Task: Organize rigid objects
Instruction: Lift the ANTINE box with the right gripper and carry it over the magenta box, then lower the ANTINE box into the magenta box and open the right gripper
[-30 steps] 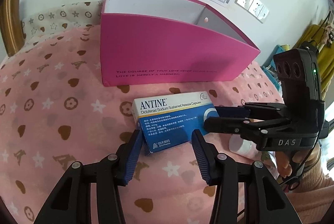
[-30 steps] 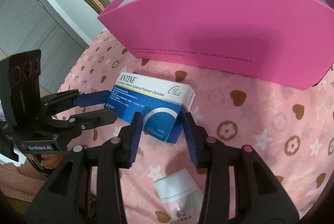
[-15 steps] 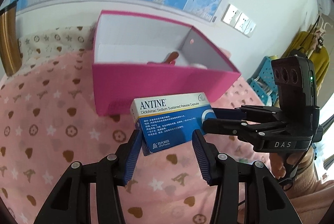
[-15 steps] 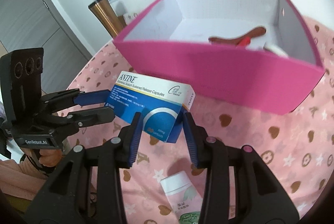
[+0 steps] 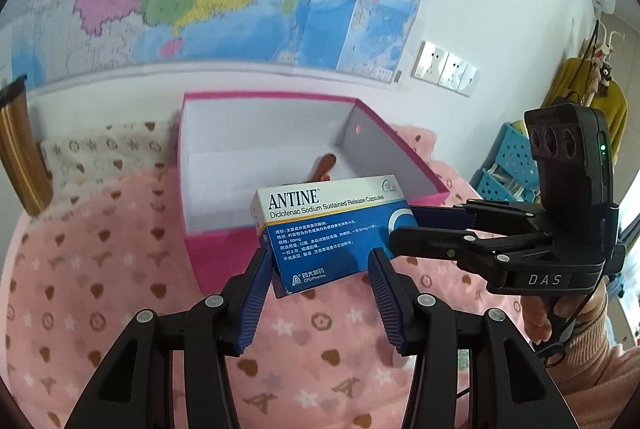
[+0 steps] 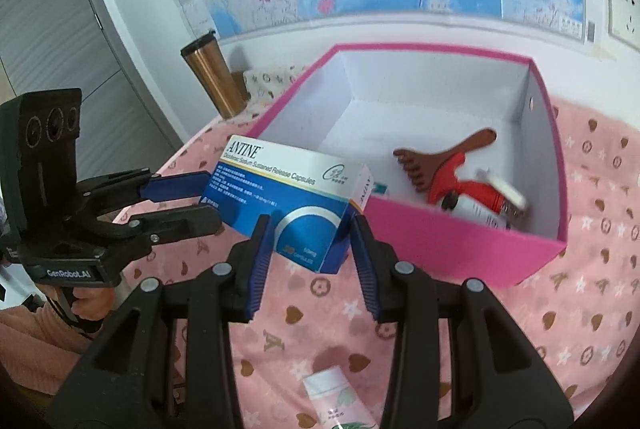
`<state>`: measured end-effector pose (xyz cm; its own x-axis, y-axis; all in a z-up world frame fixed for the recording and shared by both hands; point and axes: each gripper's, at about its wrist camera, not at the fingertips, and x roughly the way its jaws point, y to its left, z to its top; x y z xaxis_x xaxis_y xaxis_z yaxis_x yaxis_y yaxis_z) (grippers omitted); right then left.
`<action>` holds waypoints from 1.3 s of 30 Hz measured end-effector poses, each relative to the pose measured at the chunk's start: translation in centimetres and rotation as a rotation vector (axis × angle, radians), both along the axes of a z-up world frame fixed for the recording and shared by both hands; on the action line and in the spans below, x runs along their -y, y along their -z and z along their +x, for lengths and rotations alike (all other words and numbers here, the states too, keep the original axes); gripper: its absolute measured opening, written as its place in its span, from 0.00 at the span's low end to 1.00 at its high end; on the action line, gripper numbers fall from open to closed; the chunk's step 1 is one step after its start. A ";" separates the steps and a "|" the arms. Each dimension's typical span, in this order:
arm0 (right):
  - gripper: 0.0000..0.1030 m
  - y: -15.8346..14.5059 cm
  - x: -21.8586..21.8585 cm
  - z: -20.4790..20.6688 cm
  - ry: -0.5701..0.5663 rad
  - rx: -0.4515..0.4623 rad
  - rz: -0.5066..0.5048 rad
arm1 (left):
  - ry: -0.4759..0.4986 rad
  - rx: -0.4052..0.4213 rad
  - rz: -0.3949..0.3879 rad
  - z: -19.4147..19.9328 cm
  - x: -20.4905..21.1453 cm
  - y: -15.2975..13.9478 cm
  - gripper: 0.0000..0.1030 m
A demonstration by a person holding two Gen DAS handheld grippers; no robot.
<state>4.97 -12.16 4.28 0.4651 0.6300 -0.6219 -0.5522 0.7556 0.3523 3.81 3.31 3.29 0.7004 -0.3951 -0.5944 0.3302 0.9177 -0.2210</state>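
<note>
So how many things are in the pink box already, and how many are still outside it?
In the pink box: 3 seen (brown comb, red-capped bottle, white piece); front wall may hide more
Held in both grippers: 1 (medicine carton)
On the blanket: 1 (pink tube)
Total: 5

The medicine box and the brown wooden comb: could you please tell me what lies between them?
In the right wrist view, only the pink box's near wall separates the medicine box from the brown wooden comb.
</note>
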 end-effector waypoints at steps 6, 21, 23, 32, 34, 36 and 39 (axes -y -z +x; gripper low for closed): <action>0.41 -1.3 -0.1 1.2 0.015 0.038 -0.002 | -0.009 0.012 0.007 1.4 0.0 -0.9 0.48; 0.41 -0.9 -0.2 4.1 0.043 0.016 0.001 | -0.037 0.009 0.025 4.2 0.2 -1.2 0.48; 0.41 -0.8 -0.2 4.5 0.045 0.008 0.005 | -0.038 0.007 0.027 4.5 0.1 -1.2 0.48; 0.41 0.2 -0.9 5.7 0.041 -0.034 0.010 | -0.067 -0.021 0.041 6.1 -0.4 -0.6 0.48; 0.41 0.6 -1.2 6.1 0.038 -0.047 0.009 | -0.075 -0.033 0.042 6.5 -0.6 -0.3 0.48; 0.41 0.8 -1.4 6.4 0.037 -0.058 0.009 | -0.080 -0.049 0.037 6.9 -0.9 0.0 0.48; 0.41 1.3 -1.7 7.0 0.032 -0.077 0.010 | -0.086 -0.067 0.040 7.4 -1.2 0.5 0.48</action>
